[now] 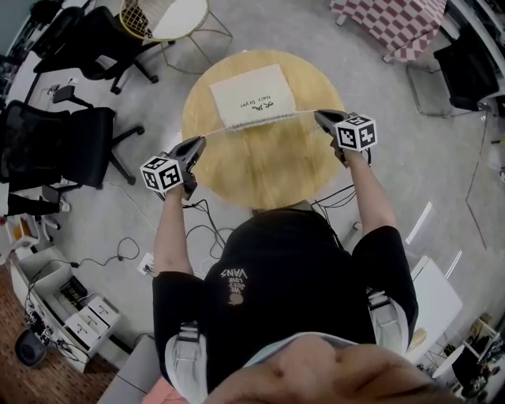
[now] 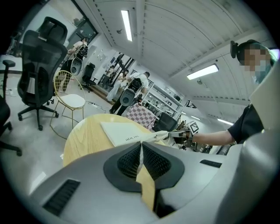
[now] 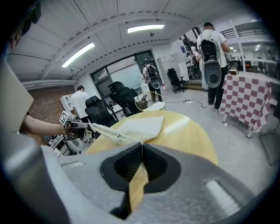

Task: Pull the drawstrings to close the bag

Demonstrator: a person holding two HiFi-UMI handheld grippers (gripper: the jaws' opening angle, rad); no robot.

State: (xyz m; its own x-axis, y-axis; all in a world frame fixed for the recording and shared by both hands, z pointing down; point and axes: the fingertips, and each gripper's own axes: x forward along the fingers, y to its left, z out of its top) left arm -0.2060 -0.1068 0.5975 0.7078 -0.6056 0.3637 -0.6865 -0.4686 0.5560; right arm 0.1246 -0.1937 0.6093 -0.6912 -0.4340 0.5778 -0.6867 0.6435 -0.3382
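Observation:
A white drawstring bag (image 1: 252, 101) lies flat on the round wooden table (image 1: 272, 170), its gathered mouth towards me. Its white drawstring (image 1: 260, 121) runs taut along the mouth, out to both sides. At the table's left edge my left gripper (image 1: 201, 142) is shut on the left cord end. My right gripper (image 1: 319, 116) is shut on the right end near the table's right edge. In the left gripper view the cord enters the shut jaws (image 2: 141, 145), with the bag (image 2: 126, 132) beyond. The right gripper view shows the cord (image 3: 109, 132) leading from the bag (image 3: 142, 124) into the shut jaws (image 3: 142, 145).
Black office chairs (image 1: 55, 142) stand to the left. A gold wire chair (image 1: 170, 20) is behind the table and a checkered table (image 1: 390, 24) at the back right. Cables (image 1: 201, 225) lie on the floor by my feet. People (image 3: 212, 57) stand in the background.

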